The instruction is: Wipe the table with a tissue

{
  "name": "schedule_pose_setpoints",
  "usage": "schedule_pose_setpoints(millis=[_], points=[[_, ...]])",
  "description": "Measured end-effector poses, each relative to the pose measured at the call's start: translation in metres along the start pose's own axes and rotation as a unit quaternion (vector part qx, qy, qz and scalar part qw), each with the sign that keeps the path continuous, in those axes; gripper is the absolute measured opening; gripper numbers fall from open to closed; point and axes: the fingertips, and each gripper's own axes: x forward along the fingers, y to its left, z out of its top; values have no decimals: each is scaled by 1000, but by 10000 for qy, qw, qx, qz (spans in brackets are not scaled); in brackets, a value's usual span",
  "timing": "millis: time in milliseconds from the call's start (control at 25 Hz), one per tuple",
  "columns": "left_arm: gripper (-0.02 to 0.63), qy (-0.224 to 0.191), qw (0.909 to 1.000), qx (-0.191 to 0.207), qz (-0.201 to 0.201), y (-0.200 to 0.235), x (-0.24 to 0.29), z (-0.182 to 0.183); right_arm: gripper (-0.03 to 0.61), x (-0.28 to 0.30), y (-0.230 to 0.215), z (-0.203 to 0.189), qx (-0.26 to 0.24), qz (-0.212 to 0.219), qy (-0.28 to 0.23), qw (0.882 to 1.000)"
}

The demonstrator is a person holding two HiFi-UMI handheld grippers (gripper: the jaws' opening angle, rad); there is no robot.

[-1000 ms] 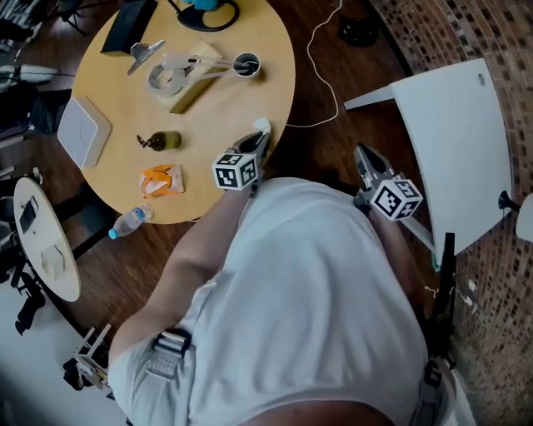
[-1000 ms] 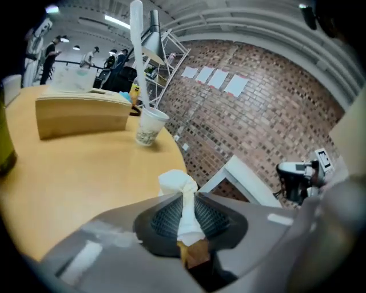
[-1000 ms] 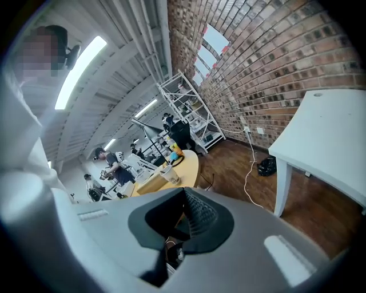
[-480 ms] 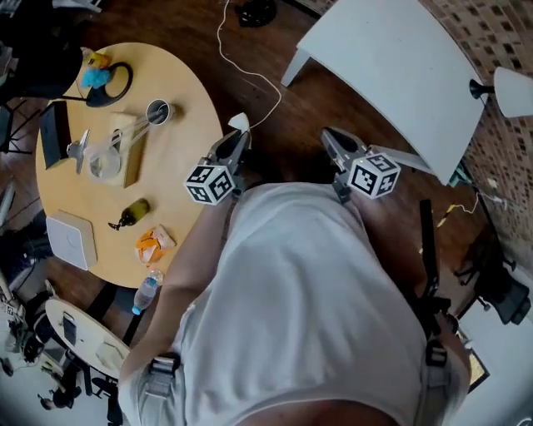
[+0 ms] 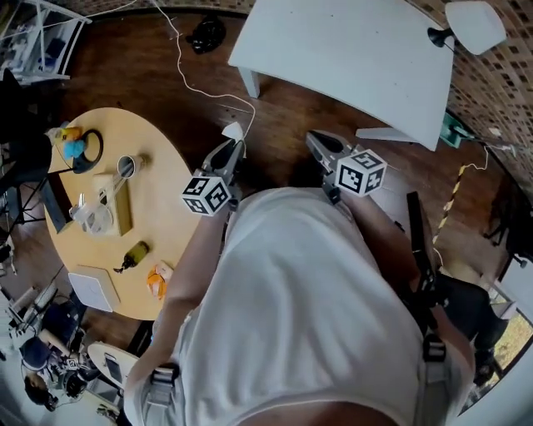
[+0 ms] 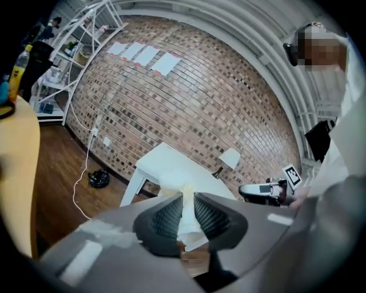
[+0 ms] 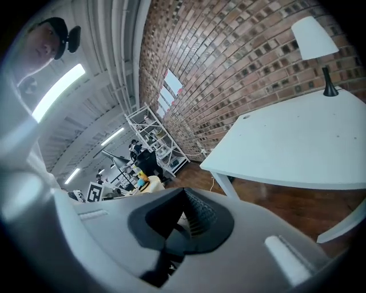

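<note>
Two tools are held side by side in front of the person's chest, both pointing forward and slightly downward over the floor (image 5: 275, 116) toward the white desk (image 5: 350, 50), with the round desk (image 5: 158, 191) off to the left. The left tool (image 5: 229, 150) is clamped on a white tissue (image 6: 186, 213), whose tip pokes out past its jaws. The right tool (image 5: 315, 139) has its jaws together, nothing between them.

Two tables (image 5: 166, 200) (image 5: 350, 50), two tongs (image 5: 231, 148) (image 5: 312, 137), one tissue (image 5: 234, 131), one lamp (image 5: 475, 21).
</note>
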Motion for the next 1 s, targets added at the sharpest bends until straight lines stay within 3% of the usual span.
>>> schedule_pose_setpoints(millis=[320, 560, 1000], points=[[69, 408, 9980, 448, -172, -64, 84, -8, 8, -59, -58, 18, 6, 126, -327, 9994], [69, 660, 9917, 973, -510, -127, 154, -4, 8, -108, -109, 35, -125, -100, -434, 9989], [69, 837, 9720, 1884, -1125, -215, 239, -5, 8, -188, -183, 59, -46, -587, -1054, 9927]])
